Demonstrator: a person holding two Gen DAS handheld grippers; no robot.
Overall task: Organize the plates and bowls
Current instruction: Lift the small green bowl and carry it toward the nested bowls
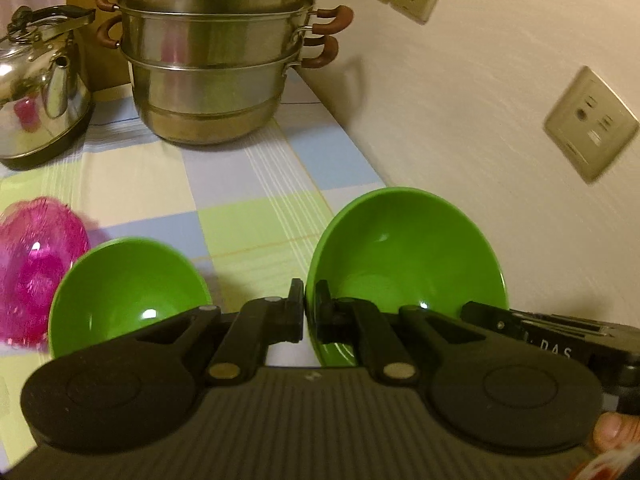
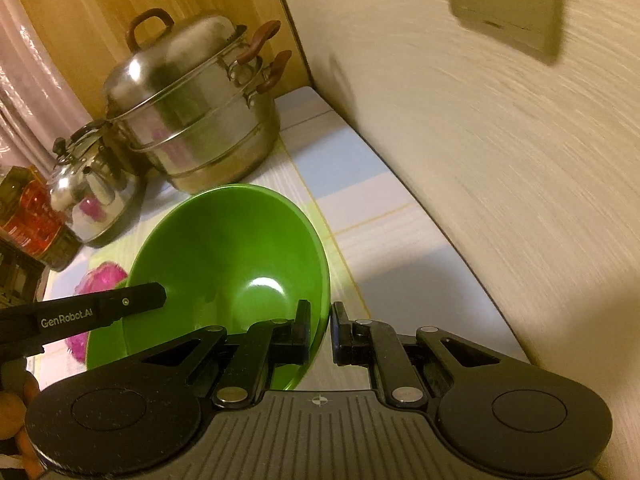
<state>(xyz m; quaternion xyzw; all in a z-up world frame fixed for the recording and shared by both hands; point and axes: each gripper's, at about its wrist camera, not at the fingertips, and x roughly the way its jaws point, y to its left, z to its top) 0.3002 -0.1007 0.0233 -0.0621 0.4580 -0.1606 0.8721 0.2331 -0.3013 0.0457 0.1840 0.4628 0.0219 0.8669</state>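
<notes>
A: What does the left wrist view give you that the right one doesn't?

B: Two green bowls at once. The right-hand green bowl [image 1: 408, 264] is tilted with its open side toward the camera, and the left gripper [image 1: 309, 312] is pinching its near-left rim, pads pressed onto the wall. A second green bowl [image 1: 128, 292] sits lower left, with a pink bowl [image 1: 40, 264] just beside it at the left edge, blurred. Far back on the checked bench [image 1: 240, 184] stand a steel steamer pot [image 1: 216, 60] and a kettle [image 1: 40, 92].

A: And the right wrist view?

B: Only one green bowl shows clearly there [image 2: 228, 276], tilted the same way. The right gripper [image 2: 320, 332] is clamped on its right rim, one finger inside the bowl and one outside. The left gripper's black finger [image 2: 120, 306] comes in from the left across the opposite rim. This view also catches a bottle with a red label [image 2: 28, 216] at the far left, which the other view misses, and a bit of pink [image 2: 100, 280] behind the bowl.

A: So both grippers are on the same bowl?

B: Yes, each pinching an opposite side of its rim. Whether the bowl touches the bench I cannot tell.

A: Anything else?

B: A fingertip [image 1: 612, 432] shows at the lower right of the left view.
</notes>
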